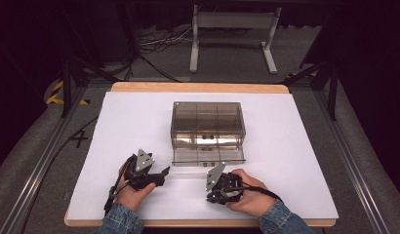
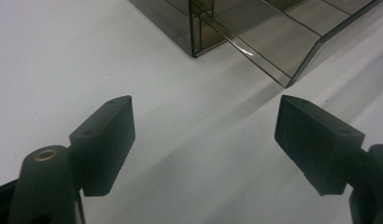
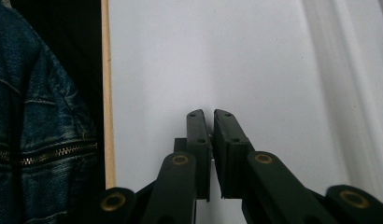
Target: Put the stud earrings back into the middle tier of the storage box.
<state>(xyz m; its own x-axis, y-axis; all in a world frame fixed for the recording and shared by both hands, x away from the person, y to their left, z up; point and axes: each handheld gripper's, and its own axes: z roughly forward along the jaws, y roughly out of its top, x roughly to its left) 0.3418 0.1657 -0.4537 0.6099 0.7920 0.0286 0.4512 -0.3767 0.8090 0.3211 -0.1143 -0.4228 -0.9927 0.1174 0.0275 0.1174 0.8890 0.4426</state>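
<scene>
Smoked-plastic drawer box [image 1: 208, 127] sits at the middle of the high view on the white sheet [image 1: 295, 161] that covers the bench [image 1: 198, 87], its top divided into compartments. Its lowest drawer [image 1: 208, 156] is pulled out toward the bottom of the frame; nothing can be made out inside it.

Below the drawer, at lower left of centre, the left gripper [image 1: 161, 173] rests on the sheet in the person's left hand [image 1: 134, 192], pointing right toward the strip in front of the drawer. In the left gripper view its jaws stand wide apart with only bare sheet between them, and the drawer's near corner [image 2: 285, 83] lies in the upper right, apart from both pads.

At lower right of centre the right gripper [image 1: 212, 197] lies in the right hand [image 1: 249, 195], just below the drawer's right end. In the right gripper view [image 3: 210, 114] its jaws are nearly together, a thin slit left between the pads and nothing in it; a denim sleeve [image 3: 40, 116] and the bench's wooden edge [image 3: 105, 93] fill the left of that frame.

Open sheet runs wide to the left and right of the box and behind it up to the bench's far edge. Between the drawer front and the two grippers the room is narrow. Beyond the bench, on the floor at the top of the frame, stand a white frame leg set [image 1: 232, 39] and loose cables [image 1: 159, 44].
</scene>
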